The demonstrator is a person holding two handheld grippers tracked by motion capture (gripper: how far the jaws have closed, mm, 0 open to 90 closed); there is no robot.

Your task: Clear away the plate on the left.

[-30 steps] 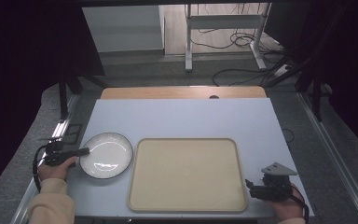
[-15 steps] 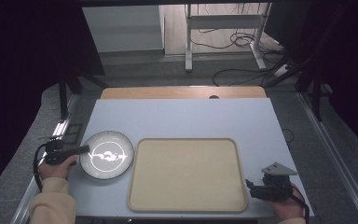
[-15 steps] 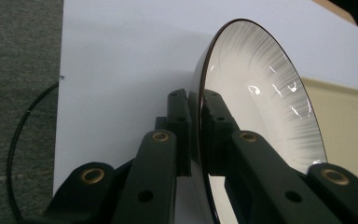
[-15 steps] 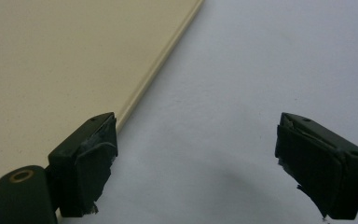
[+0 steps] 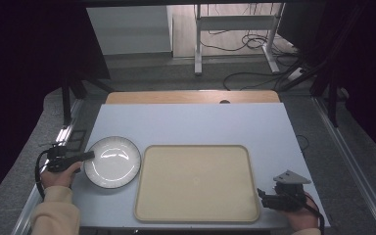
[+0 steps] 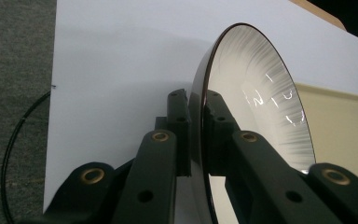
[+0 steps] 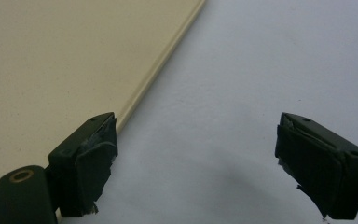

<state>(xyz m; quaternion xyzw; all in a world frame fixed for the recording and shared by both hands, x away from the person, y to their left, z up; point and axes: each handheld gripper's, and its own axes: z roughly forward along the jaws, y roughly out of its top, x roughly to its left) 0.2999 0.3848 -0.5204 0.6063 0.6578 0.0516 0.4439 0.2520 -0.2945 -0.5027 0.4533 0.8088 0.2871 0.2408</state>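
A white plate (image 5: pixel 111 161) with a dark rim lies at the left of the table, beside the beige tray (image 5: pixel 196 182). My left gripper (image 5: pixel 90 155) comes in from the left and is shut on the plate's left rim. In the left gripper view the two pads (image 6: pixel 179 112) pinch the edge of the plate (image 6: pixel 256 93), one on each face. I cannot tell whether the plate is lifted off the table. My right gripper (image 5: pixel 263 195) rests at the front right corner of the tray, open, with nothing between its jaws (image 7: pixel 196 154).
The pale blue table top (image 5: pixel 191 122) stretches back to a wooden strip (image 5: pixel 191 97). The edge of the tray (image 7: pixel 158 65) runs just left of my right gripper. Cables and metal stand legs (image 5: pixel 198 44) are on the floor beyond the table.
The left gripper has shifted slightly at the plate's rim and the glare on the plate has changed. The right gripper has kept still.
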